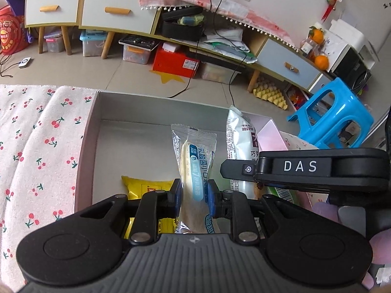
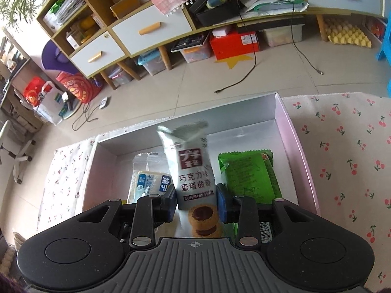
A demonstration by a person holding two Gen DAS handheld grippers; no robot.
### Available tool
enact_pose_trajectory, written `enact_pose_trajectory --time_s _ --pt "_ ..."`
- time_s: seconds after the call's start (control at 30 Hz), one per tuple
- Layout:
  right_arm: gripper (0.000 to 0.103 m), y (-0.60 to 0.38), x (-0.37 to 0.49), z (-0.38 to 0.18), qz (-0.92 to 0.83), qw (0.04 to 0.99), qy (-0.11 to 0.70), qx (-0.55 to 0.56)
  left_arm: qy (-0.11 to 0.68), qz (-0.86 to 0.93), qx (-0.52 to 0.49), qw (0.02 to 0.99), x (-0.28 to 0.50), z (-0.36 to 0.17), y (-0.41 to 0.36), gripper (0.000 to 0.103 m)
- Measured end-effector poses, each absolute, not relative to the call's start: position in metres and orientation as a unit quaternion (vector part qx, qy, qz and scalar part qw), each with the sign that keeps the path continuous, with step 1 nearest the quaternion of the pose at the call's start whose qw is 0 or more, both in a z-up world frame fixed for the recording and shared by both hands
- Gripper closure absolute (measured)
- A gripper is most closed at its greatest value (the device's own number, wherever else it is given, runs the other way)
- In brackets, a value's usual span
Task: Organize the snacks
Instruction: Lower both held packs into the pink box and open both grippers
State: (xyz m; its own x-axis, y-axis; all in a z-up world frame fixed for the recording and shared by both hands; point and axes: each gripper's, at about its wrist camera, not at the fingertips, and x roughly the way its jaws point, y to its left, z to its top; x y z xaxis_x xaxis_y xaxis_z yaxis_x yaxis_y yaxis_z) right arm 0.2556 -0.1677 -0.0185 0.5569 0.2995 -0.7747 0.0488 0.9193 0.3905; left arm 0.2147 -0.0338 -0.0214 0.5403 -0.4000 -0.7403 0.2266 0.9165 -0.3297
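Note:
A shallow box with pink walls (image 1: 86, 146) (image 2: 297, 146) and a white inside lies on the cherry-print cloth. My left gripper (image 1: 194, 196) is shut on a clear-wrapped bread stick with a blue label (image 1: 193, 161), held lengthwise over the box floor. A yellow packet (image 1: 146, 186) lies under it on the left. My right gripper (image 2: 196, 205) is shut on a white chocolate-tart cookie packet (image 2: 193, 171), standing up inside the box. This gripper (image 1: 238, 169) and its packet (image 1: 240, 139) also show at the right of the left wrist view. A green packet (image 2: 246, 178) lies to the right, a clear blue-label packet (image 2: 149, 178) to the left.
The cherry-print cloth (image 1: 36, 146) (image 2: 342, 158) covers the table on both sides of the box. Beyond the far table edge is tiled floor with cables, a blue plastic stool (image 1: 334, 117) and a low cabinet with drawers (image 1: 117, 12).

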Motion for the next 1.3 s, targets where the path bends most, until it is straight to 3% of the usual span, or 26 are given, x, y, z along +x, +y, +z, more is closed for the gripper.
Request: enact_pose_trajectory --time_s 0.1,0.37,0.47,0.63,0.9,1.1,1.2,1.3 --pt "0.061 -0.169 0.256 -0.016 0.071 0.862 0.463 0.194 0.442 -0.182 -0.100 0.873 0.214 -0.020 -0.034 0.077" --pt "0.052 -0.168 0.248 -0.001 0.070 0.870 0.452 0.182 0.438 -0.178 -0.079 0.878 0.209 -0.013 -0.038 0.072" --pt "0.050 -0.168 0.243 0.005 0.068 0.873 0.450 0.177 0.435 -0.178 -0.074 0.880 0.204 -0.008 -0.038 0.064" --pt "0.035 -0.172 0.228 0.017 0.062 0.879 0.441 0.168 0.429 -0.180 -0.061 0.883 0.193 0.004 -0.039 0.050" --pt "0.020 -0.176 0.189 0.040 0.060 0.891 0.425 0.149 0.423 -0.176 -0.039 0.888 0.165 0.022 -0.040 0.028" --pt "0.019 -0.177 0.155 0.054 0.059 0.902 0.410 0.125 0.419 -0.169 -0.023 0.892 0.141 0.030 -0.037 0.009" --pt "0.010 -0.175 0.138 0.058 0.052 0.909 0.399 0.108 0.414 -0.163 -0.018 0.895 0.127 0.034 -0.036 0.004" --pt "0.009 -0.173 0.119 0.059 0.052 0.916 0.386 0.092 0.414 -0.154 -0.008 0.897 0.117 0.038 -0.036 0.001"
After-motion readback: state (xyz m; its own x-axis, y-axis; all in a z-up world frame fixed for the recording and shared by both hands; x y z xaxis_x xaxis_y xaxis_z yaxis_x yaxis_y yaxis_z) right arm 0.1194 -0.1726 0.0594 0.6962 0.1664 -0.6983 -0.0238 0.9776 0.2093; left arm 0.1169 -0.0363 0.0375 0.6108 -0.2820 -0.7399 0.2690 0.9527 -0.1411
